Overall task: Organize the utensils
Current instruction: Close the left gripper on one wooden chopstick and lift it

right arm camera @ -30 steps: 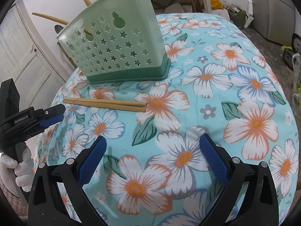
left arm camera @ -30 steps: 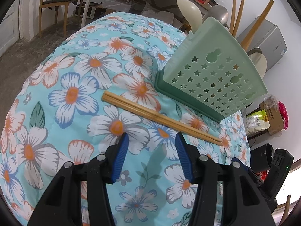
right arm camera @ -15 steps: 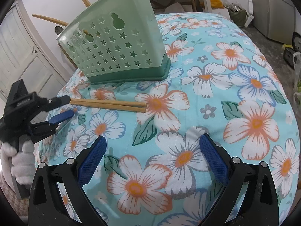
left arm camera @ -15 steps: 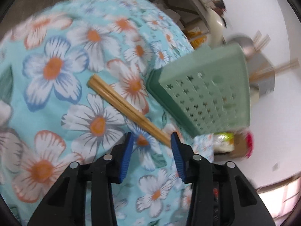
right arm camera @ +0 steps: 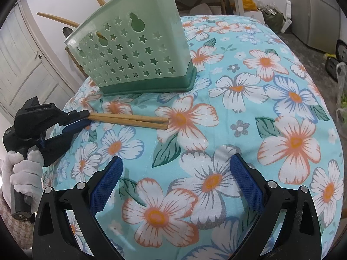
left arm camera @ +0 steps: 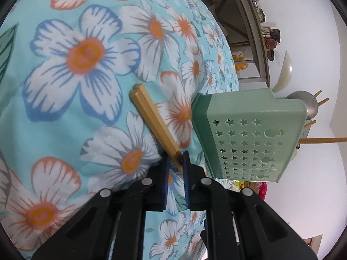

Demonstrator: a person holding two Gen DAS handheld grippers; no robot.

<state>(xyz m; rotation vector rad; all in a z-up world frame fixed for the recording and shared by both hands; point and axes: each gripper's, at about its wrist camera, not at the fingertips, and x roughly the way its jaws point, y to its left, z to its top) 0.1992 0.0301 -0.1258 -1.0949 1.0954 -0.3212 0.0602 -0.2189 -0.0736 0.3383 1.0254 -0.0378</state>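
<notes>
A pair of wooden chopsticks [left arm camera: 151, 117] [right arm camera: 130, 120] lies on the floral tablecloth [right arm camera: 282, 86], in front of the green star-punched utensil holder [left arm camera: 249, 138] [right arm camera: 138, 58]. My left gripper [left arm camera: 176, 158] [right arm camera: 83, 118], held by a white-gloved hand [right arm camera: 23, 173], is rolled on its side. Its jaws are closing and its blue pads pinch the chopsticks' thin end. My right gripper [right arm camera: 176, 161] hovers open over the cloth nearer the camera, with nothing between its fingers. The holder has a metal ladle [left arm camera: 303, 106], a white spoon [left arm camera: 284, 71] and wooden sticks [left arm camera: 321, 139] in it.
The table drops away on all sides under the cloth. A white door [right arm camera: 21, 65] stands behind the left hand. A grey appliance [right arm camera: 321, 10] and floor clutter lie beyond the table's far right edge.
My left gripper rolled onto its side, sank toward the cloth and narrowed from wide open to a pinch on the chopsticks' end. The right gripper stayed still and open.
</notes>
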